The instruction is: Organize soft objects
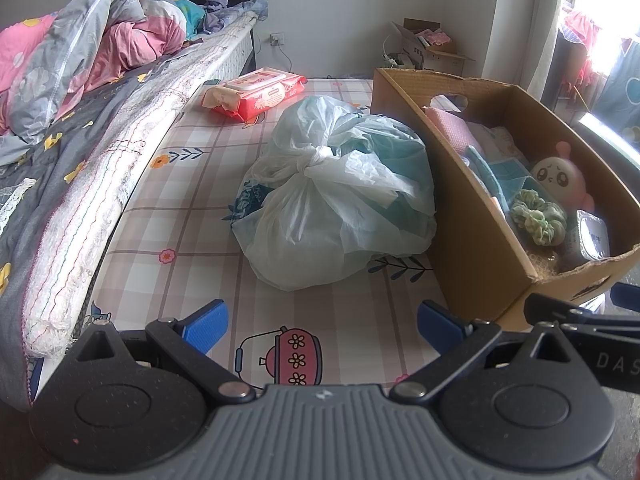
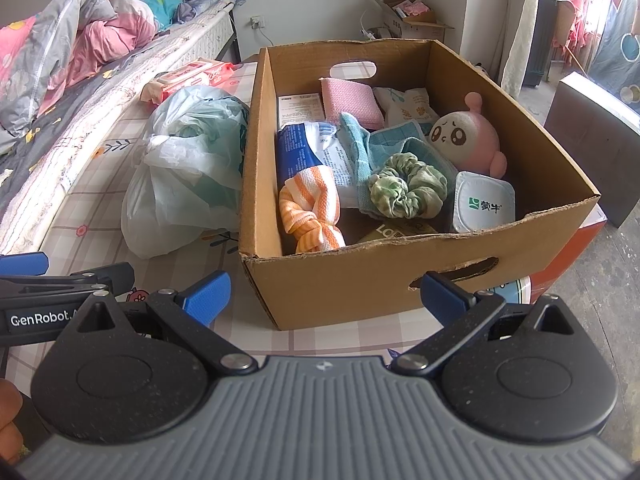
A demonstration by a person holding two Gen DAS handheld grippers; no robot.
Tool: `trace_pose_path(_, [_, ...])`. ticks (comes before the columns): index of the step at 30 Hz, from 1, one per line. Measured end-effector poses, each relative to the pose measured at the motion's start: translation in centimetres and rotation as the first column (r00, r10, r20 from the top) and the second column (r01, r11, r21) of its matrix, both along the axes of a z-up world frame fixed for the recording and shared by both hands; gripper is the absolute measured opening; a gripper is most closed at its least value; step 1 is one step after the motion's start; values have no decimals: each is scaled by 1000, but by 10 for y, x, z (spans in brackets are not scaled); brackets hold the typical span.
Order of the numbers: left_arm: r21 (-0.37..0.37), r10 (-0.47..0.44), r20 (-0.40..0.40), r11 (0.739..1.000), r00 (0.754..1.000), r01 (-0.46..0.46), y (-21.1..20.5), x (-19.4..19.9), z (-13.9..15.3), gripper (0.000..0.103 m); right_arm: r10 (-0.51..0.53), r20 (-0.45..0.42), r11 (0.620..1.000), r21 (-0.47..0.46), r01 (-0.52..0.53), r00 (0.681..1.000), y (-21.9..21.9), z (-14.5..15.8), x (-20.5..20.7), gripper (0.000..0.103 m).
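An open cardboard box [image 2: 400, 276] [image 1: 472, 224] stands on a checked table. Inside lie a pink plush toy [image 2: 468, 136] [image 1: 560, 174], a green scrunchie [image 2: 406, 190] [image 1: 538, 218], an orange striped cloth [image 2: 310, 210], teal cloths [image 2: 368, 148], a pink cloth [image 2: 352, 100] and soft packets. A knotted white plastic bag [image 1: 332, 196] [image 2: 188, 172] sits left of the box. My left gripper [image 1: 322, 326] is open, just short of the bag. My right gripper [image 2: 326, 294] is open in front of the box's near wall. Neither holds anything.
A red wet-wipes pack [image 1: 256, 94] [image 2: 192, 76] lies at the table's far end. A bed with a pink and grey quilt [image 1: 80, 52] runs along the left. Another cardboard box [image 1: 432, 46] sits by the far wall. A dark cabinet [image 2: 592, 136] stands right.
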State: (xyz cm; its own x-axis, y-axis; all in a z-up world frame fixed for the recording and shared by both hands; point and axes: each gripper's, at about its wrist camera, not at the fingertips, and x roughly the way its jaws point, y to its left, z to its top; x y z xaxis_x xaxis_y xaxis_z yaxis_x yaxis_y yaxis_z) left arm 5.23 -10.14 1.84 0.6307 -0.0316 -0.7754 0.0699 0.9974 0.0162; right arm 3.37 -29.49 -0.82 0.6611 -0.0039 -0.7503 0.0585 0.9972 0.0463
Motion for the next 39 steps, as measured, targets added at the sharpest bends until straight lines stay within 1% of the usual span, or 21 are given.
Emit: trace_pose_path(39, [1,2,-2,1000,1000,-2,1,-2,0,101,1,-7,1000,8,-1,1000,1,-2,-1,102])
